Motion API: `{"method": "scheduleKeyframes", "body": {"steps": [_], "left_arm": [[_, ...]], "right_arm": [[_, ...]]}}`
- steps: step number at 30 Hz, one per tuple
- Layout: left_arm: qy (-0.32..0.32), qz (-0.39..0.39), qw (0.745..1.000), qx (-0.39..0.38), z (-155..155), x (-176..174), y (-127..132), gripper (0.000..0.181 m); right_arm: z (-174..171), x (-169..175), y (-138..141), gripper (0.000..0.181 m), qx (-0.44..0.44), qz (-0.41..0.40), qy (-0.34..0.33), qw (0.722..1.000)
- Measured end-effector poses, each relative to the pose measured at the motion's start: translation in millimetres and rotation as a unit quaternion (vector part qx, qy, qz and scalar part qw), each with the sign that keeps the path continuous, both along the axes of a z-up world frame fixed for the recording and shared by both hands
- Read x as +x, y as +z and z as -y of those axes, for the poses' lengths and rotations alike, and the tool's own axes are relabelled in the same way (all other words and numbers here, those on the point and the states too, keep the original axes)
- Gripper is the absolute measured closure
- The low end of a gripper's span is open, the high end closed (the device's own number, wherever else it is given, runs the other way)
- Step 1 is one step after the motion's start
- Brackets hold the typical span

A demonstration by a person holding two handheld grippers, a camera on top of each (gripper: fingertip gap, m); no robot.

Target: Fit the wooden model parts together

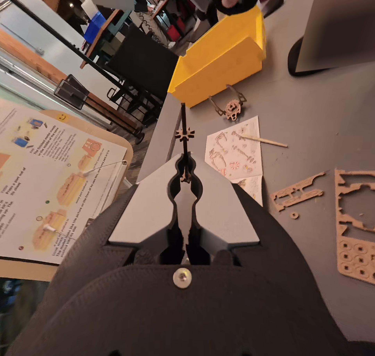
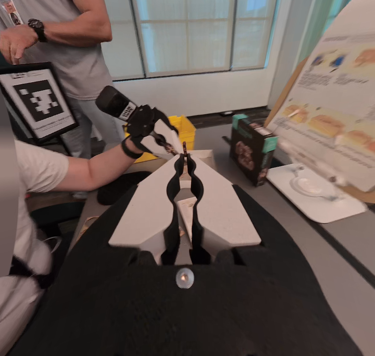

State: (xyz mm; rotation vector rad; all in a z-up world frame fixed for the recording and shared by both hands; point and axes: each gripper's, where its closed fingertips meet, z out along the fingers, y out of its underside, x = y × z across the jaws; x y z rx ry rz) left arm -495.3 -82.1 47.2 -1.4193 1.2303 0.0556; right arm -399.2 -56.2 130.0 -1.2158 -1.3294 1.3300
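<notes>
My left gripper (image 1: 185, 158) is shut on a thin dark wooden axle (image 1: 184, 118) that sticks out forward and carries a small wooden gear (image 1: 184, 134). It is held above the grey table's left edge. A partly built wooden model (image 1: 231, 107) lies by the yellow bin (image 1: 219, 70). My right gripper (image 2: 183, 157) is shut on a small dark wooden part (image 2: 184, 146) that pokes up between its tips. The left gripper (image 2: 162, 141) also shows in the right wrist view, its tip close to the left of mine; whether the parts touch is unclear.
On the table lie an instruction leaflet (image 1: 233, 155), a wooden stick (image 1: 263, 141), punched wooden sheets (image 1: 355, 214) (image 1: 296, 192) and a small ring (image 1: 294, 215). An instruction board (image 1: 50, 173) stands left. A dark box (image 2: 251, 149) and a standing person (image 2: 71, 41) are nearby.
</notes>
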Motion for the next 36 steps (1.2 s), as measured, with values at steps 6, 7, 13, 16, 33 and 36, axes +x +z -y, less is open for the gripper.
{"method": "scheduleKeyframes", "body": {"steps": [6, 7, 13, 16, 33, 36], "left_arm": [[-0.001, -0.092, 0.994, 0.054, -3.3, -2.6, -20.9, 0.181], [-0.004, -0.105, 0.993, 0.061, -3.1, -1.6, -24.1, 0.181], [-0.013, -0.149, 0.985, 0.083, -1.3, 5.1, -32.1, 0.181], [-0.008, -0.177, 0.978, 0.110, -0.9, 3.8, -31.5, 0.181], [-0.055, -0.181, 0.975, 0.118, 12.7, 22.8, -30.4, 0.181], [-0.057, -0.182, 0.975, 0.114, 12.0, 22.5, -32.6, 0.181]], "right_arm": [[34.7, -19.1, -22.7, 0.181, -0.087, 0.063, 0.101, 0.989], [42.3, -21.7, -25.5, 0.181, -0.105, 0.074, 0.121, 0.984], [65.7, -36.8, -53.2, 0.181, -0.127, 0.145, 0.165, 0.967], [70.4, -41.5, -62.6, 0.180, -0.133, 0.165, 0.173, 0.962], [82.7, -48.7, -84.7, 0.180, -0.141, 0.217, 0.193, 0.946], [84.0, -49.1, -87.2, 0.180, -0.140, 0.223, 0.195, 0.945]]}}
